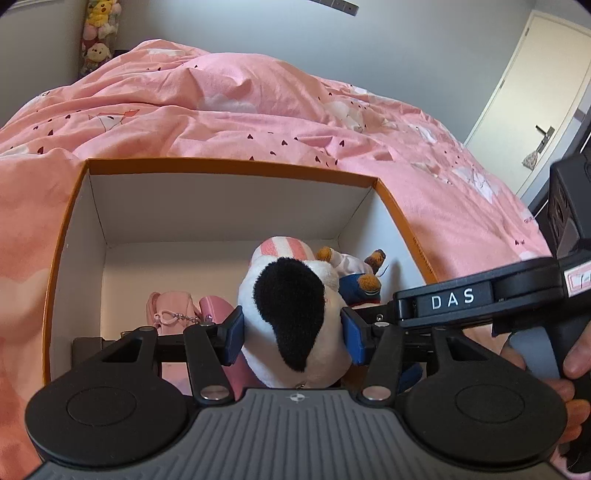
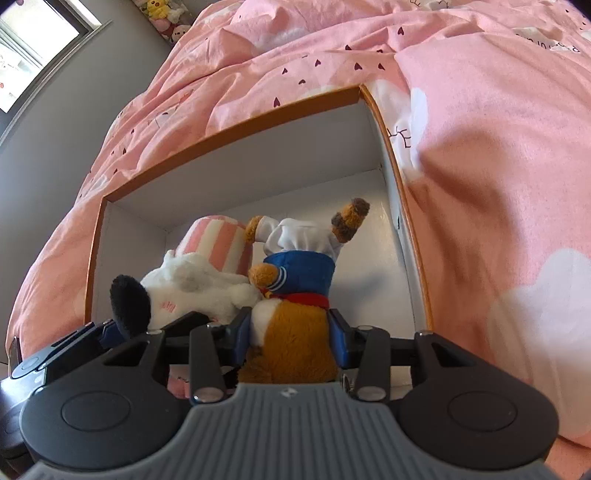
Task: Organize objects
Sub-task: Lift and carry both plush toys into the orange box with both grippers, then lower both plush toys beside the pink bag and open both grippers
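An orange-rimmed box [image 1: 221,164] with white inner walls sits open on the bed. My left gripper [image 1: 293,332] is shut on a white plush toy [image 1: 291,295] with a black ear and a pink-striped part, its blue pads pressing both sides, low inside the box. My right gripper [image 2: 290,338] is shut on a brown plush animal [image 2: 295,280] in a blue jacket and white trousers, held head-first beside the white plush toy [image 2: 199,284], near the right wall of the box [image 2: 236,129]. A pink pouch [image 1: 171,306] with a key chain lies on the box floor at the left.
Rumpled pink bedding [image 1: 258,110] surrounds the box on all sides. A person's hand [image 1: 576,354] grips the right tool's black housing marked DAS [image 1: 461,299]. A white door [image 1: 528,92] stands at the far right, stacked soft toys [image 1: 98,33] in the far corner, a window [image 2: 33,48] at left.
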### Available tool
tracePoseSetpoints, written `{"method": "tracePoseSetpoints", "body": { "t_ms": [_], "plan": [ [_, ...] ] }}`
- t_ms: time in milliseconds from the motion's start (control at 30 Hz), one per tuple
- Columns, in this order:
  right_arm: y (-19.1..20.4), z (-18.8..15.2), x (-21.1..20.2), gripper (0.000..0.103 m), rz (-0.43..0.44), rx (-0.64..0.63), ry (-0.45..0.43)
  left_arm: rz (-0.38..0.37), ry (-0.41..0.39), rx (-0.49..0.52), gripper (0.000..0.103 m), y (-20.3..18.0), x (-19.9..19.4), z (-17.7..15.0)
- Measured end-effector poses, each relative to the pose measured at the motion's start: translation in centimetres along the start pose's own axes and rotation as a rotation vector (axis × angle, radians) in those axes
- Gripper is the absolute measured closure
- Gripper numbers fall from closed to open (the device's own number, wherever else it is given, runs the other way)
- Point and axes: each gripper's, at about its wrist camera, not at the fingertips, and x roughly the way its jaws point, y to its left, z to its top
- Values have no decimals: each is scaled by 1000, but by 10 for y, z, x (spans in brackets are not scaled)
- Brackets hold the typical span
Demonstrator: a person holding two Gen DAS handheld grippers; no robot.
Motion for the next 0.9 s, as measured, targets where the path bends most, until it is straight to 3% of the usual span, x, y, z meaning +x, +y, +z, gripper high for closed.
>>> {"method": "tracePoseSetpoints", "body": {
  "t_ms": [267,433,600,833,900],
  "plan": [
    [5,4,20,58,-21,-59,73,49,38,109,41,-10,10,-8],
    [8,8,31,58,-52,-108,126,35,80,148,37,-12,17,-11],
    [14,12,42,58,-99,-171,162,-39,125,137,35,-2,18,-8],
    [18,15,50,58,-134,-240,179,-191,176,21,35,27,2,2],
    [20,16,50,58,-138,-258,185,-192,164,25,35,28,0,5]
  ]
}}
